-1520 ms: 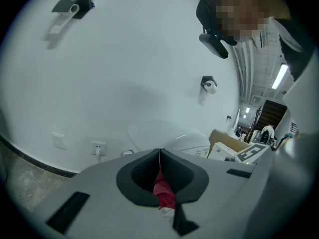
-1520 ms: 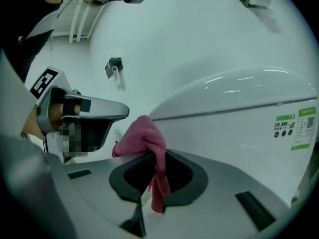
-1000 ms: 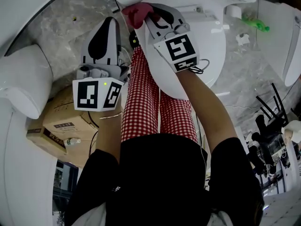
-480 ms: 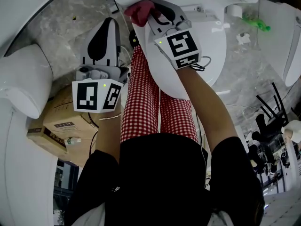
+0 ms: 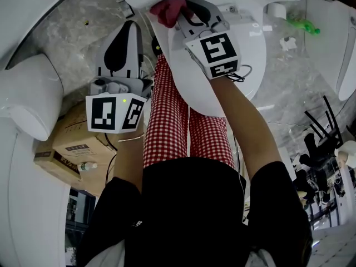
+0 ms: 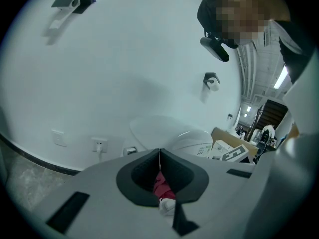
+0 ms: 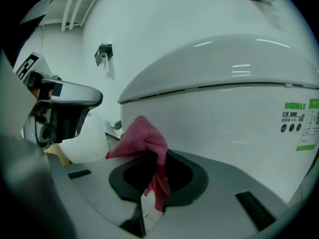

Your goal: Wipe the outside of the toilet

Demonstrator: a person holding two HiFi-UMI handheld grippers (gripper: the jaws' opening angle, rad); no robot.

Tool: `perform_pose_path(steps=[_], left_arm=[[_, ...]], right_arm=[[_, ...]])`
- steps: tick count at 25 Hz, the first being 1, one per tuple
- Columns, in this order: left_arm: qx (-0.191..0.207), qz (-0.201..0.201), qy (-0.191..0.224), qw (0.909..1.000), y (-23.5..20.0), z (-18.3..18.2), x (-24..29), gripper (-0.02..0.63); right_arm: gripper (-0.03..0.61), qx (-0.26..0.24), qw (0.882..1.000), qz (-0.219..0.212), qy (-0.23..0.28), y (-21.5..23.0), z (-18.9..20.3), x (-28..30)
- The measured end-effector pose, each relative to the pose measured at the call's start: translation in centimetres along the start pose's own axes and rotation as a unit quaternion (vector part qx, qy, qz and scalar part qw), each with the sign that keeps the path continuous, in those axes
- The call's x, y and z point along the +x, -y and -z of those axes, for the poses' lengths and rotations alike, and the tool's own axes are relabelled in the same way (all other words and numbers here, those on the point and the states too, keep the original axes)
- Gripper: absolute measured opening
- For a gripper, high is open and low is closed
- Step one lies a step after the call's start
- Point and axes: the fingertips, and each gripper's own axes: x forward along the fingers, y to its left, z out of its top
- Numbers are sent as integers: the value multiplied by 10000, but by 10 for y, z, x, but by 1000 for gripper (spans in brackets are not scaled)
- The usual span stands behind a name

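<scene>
The white toilet [image 5: 233, 65] fills the top middle of the head view, and its side with the closed lid [image 7: 224, 113] shows close in the right gripper view. A pink-red cloth [image 5: 168, 10] is pinched in my right gripper [image 5: 178, 14], which is shut on it and holds it at the toilet's left side. In the right gripper view the cloth [image 7: 144, 141] bunches above the jaws of my right gripper [image 7: 158, 159] and hangs down between them. My left gripper [image 5: 132, 25] hovers left of the toilet, apart from it. Its jaws meet with nothing held, as the left gripper view shows of my left gripper [image 6: 159, 152].
Another white toilet [image 5: 28, 93] stands at the left, with cardboard boxes [image 5: 72, 141] on the marble floor beside it. My red-checked trouser legs [image 5: 167, 115] are between the grippers. A green object [image 5: 303, 26] lies at the upper right. A wall socket [image 6: 99, 144] sits low on the white wall.
My right gripper has slid the cloth a little up and to the right along the toilet's side. The left gripper has stayed where it was.
</scene>
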Motion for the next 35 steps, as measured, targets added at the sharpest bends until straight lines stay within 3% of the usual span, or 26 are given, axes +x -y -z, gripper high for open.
perform_pose_path(steps=[9,35], left_arm=[[23,62,-14,10000,2,-2,1,11],[153,279,-170,9993,40,4,34,11]], right_arm=[[61,374,9990,260,26,14,4,-6],[61,710,9943,795,37,84,19,-37]])
